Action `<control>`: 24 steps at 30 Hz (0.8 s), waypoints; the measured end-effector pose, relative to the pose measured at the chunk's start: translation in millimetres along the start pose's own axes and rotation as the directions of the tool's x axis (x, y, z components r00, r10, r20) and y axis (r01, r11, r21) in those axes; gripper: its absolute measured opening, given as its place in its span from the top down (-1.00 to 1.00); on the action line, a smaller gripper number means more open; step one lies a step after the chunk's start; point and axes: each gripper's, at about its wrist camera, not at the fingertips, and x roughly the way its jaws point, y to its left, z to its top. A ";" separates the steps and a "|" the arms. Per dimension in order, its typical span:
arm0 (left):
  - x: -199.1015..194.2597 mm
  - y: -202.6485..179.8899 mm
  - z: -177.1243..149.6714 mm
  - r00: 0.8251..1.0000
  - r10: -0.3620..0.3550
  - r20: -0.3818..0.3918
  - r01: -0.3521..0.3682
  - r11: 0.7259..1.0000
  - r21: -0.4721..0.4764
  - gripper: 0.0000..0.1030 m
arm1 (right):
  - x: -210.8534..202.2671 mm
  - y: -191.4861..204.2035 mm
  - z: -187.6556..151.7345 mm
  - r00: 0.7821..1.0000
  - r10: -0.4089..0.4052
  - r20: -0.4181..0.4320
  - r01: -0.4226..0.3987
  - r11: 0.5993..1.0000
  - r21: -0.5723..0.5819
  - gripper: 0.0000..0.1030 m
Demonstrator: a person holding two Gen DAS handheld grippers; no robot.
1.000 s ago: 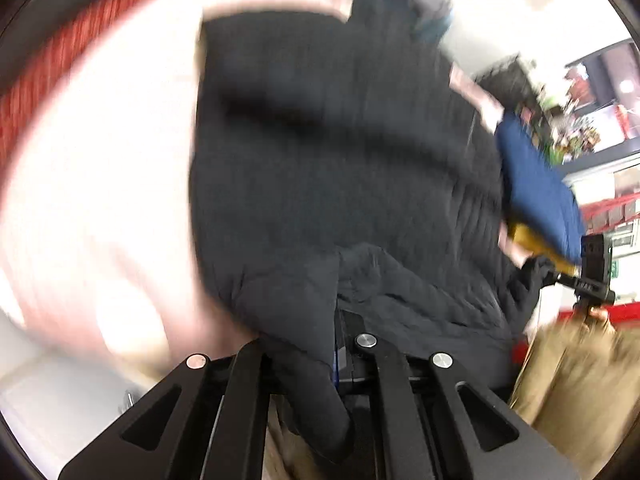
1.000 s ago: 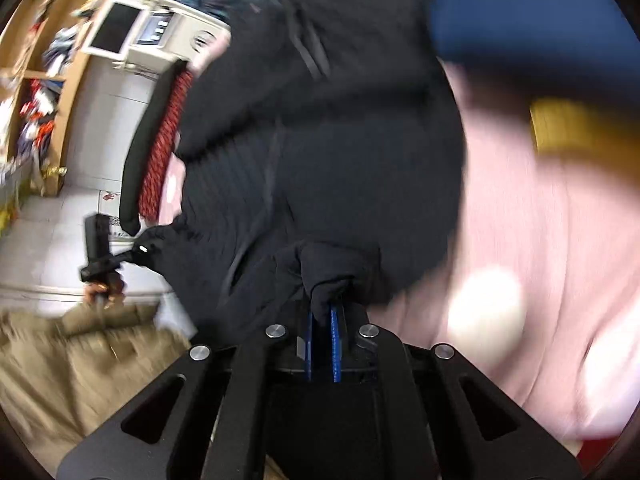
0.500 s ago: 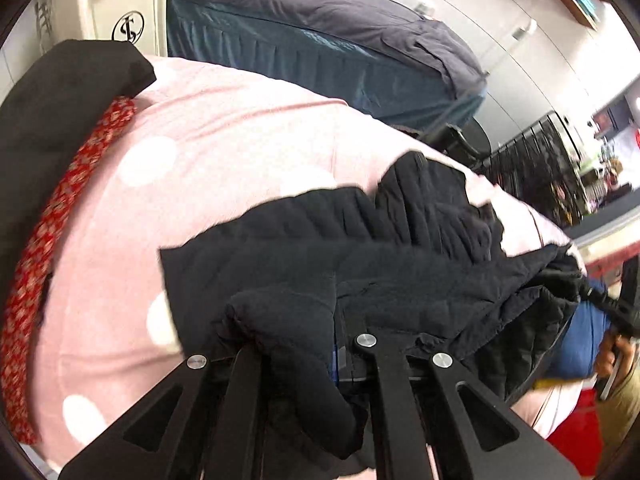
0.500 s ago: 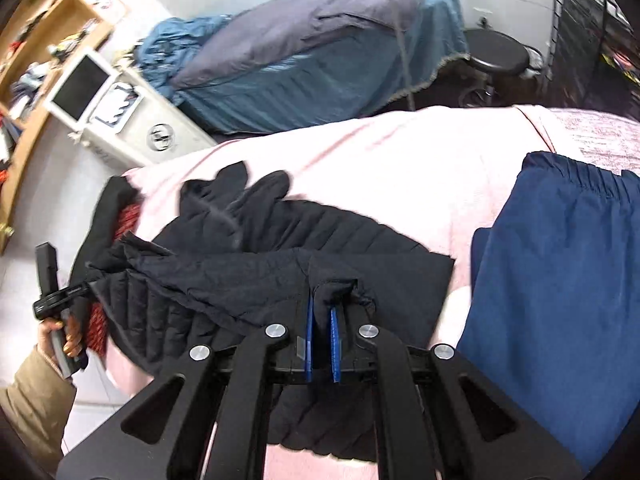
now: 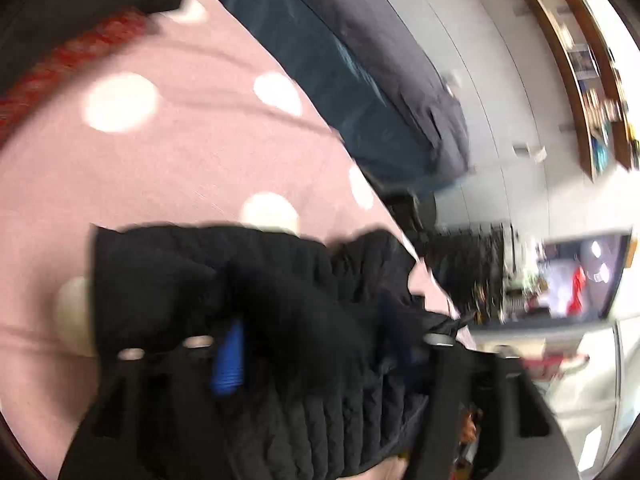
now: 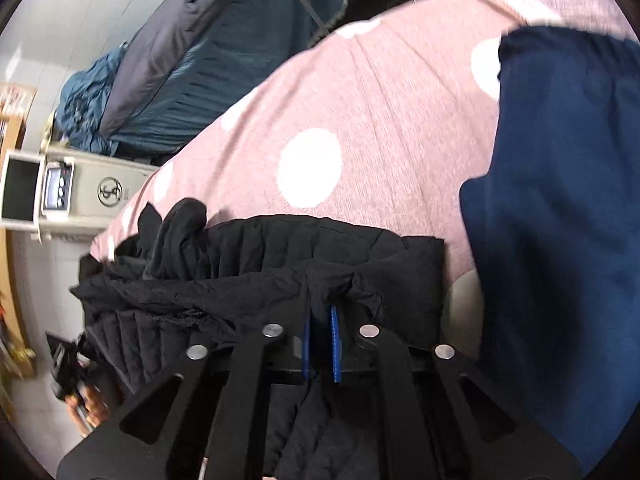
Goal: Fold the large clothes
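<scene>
A black quilted jacket (image 6: 280, 256) lies doubled over on a pink bed cover with white dots (image 6: 360, 120). My right gripper (image 6: 320, 320) is shut on a pinched fold of the jacket's near edge, blue pads showing. In the blurred left wrist view the jacket (image 5: 280, 280) fills the lower middle. My left gripper (image 5: 312, 336) has its jaws spread wide, with jacket cloth bunched between them and one blue pad (image 5: 229, 356) showing. The cover also shows there (image 5: 160, 160).
A dark blue garment (image 6: 560, 220) lies on the cover to the right. A red and black cloth (image 5: 60, 56) lies at the cover's far left. A teal bed (image 6: 200, 52) and a beige machine (image 6: 96, 192) stand beyond. The person's left hand (image 6: 84, 404) is at lower left.
Both grippers carried the jacket's edge forward and down, doubling it over on the cover. The left gripper's jaws have opened since half a second ago and its view swung right.
</scene>
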 end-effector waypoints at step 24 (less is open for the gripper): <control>65.2 -124.8 -228.3 0.886 0.426 0.185 -0.444 0.660 0.606 -0.88 | -19.3 97.2 -172.3 0.965 -0.207 0.161 0.261 0.810 -0.526 -0.39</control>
